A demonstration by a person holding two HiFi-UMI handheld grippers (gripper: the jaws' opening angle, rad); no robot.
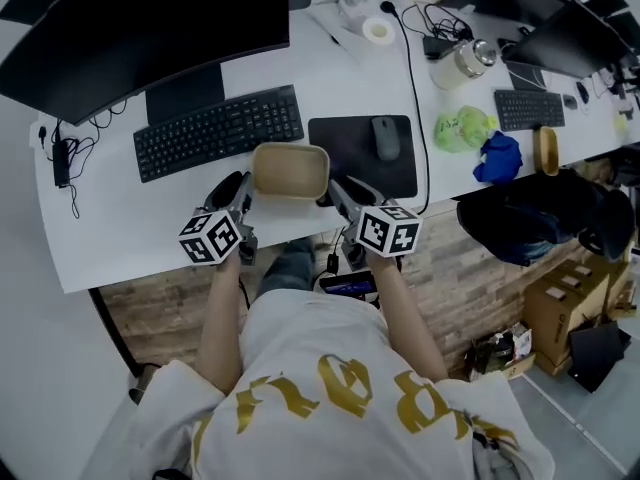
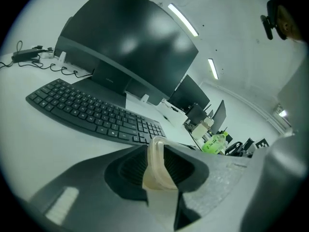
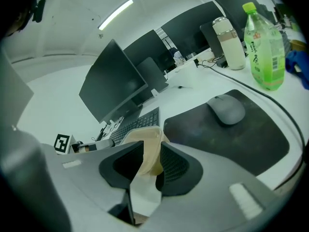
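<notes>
A shallow beige tray (image 1: 290, 170) hangs over the near edge of the white desk (image 1: 120, 218), between keyboard and mouse pad. My left gripper (image 1: 243, 196) is shut on the tray's left rim (image 2: 157, 166). My right gripper (image 1: 332, 194) is shut on its right rim (image 3: 149, 153). In both gripper views the thin rim stands pinched between the black ribbed pads. The tray looks empty from above.
A black keyboard (image 1: 218, 132) lies just behind the tray, under a large dark monitor (image 1: 150, 23). A mouse (image 1: 385, 136) rests on a black pad (image 1: 365, 158) to the right. A green bottle (image 3: 263, 45), a white flask (image 3: 229, 42) and a cable (image 1: 418, 108) sit further right.
</notes>
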